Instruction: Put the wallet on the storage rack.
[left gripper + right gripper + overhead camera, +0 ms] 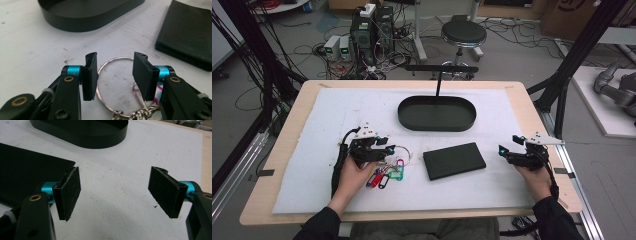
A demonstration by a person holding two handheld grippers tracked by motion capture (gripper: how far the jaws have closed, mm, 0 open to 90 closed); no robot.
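Note:
A bunch of coloured key tags (387,176) on a metal key ring (405,150) lies on the white mat, left of centre. My left gripper (387,146) is open and low over it. In the left gripper view the key ring (117,58) lies on the mat between the two jaws of that gripper (115,76), which stand apart from it. A flat black wallet (454,160) lies at the mat's centre. My right gripper (510,145) is open to the right of the wallet. In the right gripper view this gripper (115,192) has bare mat between its jaws, and the wallet (25,172) lies past the left jaw.
A black oval tray (437,123) sits at the back centre of the white mat (337,115), with a thin black stand (439,80) rising behind it. The tray (87,22) is ahead of the left gripper. Beyond the table are a stool (463,34) and cables.

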